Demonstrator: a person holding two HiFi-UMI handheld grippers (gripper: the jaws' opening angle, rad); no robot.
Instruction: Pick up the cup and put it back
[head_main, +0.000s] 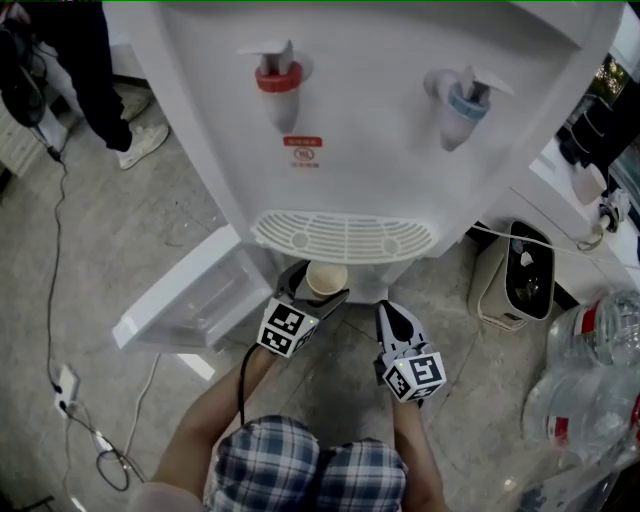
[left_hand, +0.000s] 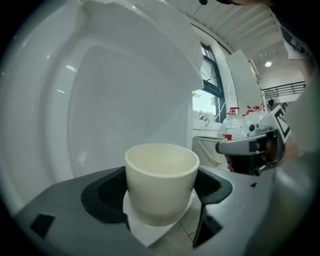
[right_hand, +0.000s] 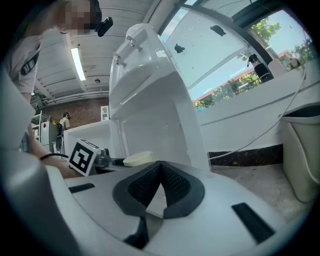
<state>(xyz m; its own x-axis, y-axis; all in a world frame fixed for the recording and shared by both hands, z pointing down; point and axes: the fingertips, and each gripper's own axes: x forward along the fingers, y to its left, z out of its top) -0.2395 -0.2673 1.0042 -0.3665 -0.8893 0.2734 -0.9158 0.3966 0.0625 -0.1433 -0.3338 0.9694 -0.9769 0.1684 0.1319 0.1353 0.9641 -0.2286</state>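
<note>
The left claw (head_main: 318, 283) was closed on the cup (head_main: 327, 279), its two dark pads pressed against opposite sides of the pale, handleless vessel, which stood upright with its mouth open to the ceiling and looked empty inside. It sat just below the front edge of the slotted drip tray (head_main: 345, 237) of a white water dispenser (head_main: 390, 150), roughly midway between the red tap (head_main: 279, 75) and the blue tap (head_main: 462, 100) higher up the face. In the left gripper view a white surface showed directly beneath the cup, with tiled floor (head_main: 130, 240) below that (whether the cup's base rested on anything I could not tell). The right claw (right_hand: 159, 175) was shut with nothing in it, its ribbed pads meeting at the tips; it hung just to the right of the left one, near the foot of the dispenser, and its own camera caught the cup's rim beside the left claw's marker cube (right_hand: 82, 156). To the left, the dispenser's lower cabinet door (head_main: 190, 300) stood swung open over the floor. A small pale bin (head_main: 495, 285) sat against the wall to the right, with clear water bottles (head_main: 590, 370) crowded further right. A black cable (head_main: 52, 290) trailed across the floor on the left, near a standing person's shoe (head_main: 145, 145).
</note>
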